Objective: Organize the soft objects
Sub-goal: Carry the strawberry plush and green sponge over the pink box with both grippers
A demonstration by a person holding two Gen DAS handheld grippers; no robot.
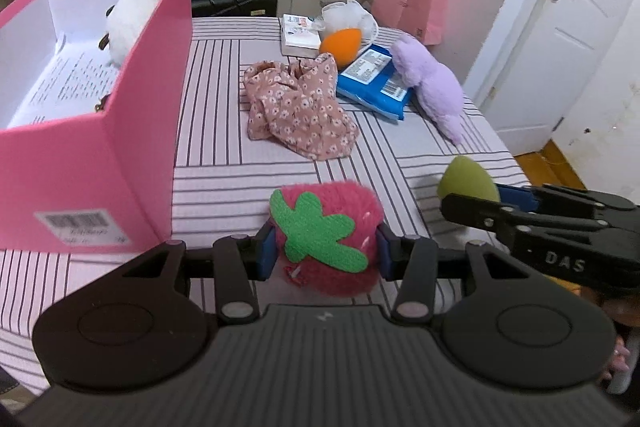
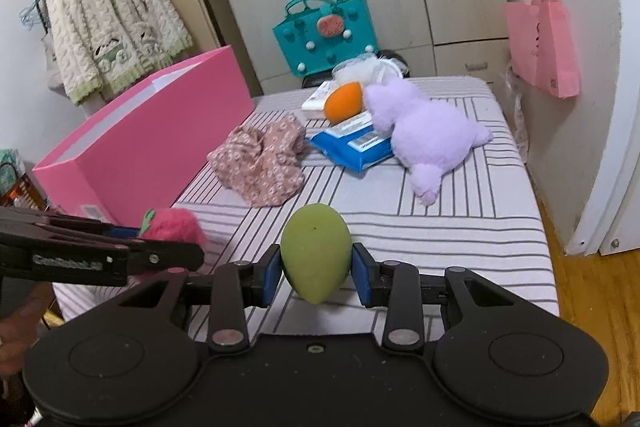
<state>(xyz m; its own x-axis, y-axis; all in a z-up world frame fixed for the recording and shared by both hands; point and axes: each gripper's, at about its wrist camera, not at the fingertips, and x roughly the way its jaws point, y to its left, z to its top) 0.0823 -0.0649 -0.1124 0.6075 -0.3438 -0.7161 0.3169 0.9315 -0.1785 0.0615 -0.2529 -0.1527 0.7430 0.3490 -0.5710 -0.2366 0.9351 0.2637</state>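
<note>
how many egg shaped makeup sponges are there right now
2. A green sponge is clamped in the right gripper above the striped bed; an orange sponge sits at the far end beside the purple plush. More may be hidden inside the pink box.

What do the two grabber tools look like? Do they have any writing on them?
Both are black plastic. The left tool has thin black link bars with silver pins, two round discs, a ribbed base and blue pads. The right tool looks the same, with blue pads. Seen side on, the right one carries pale letters reading DAS; the left one's white lettering is too blurred to read.
</note>
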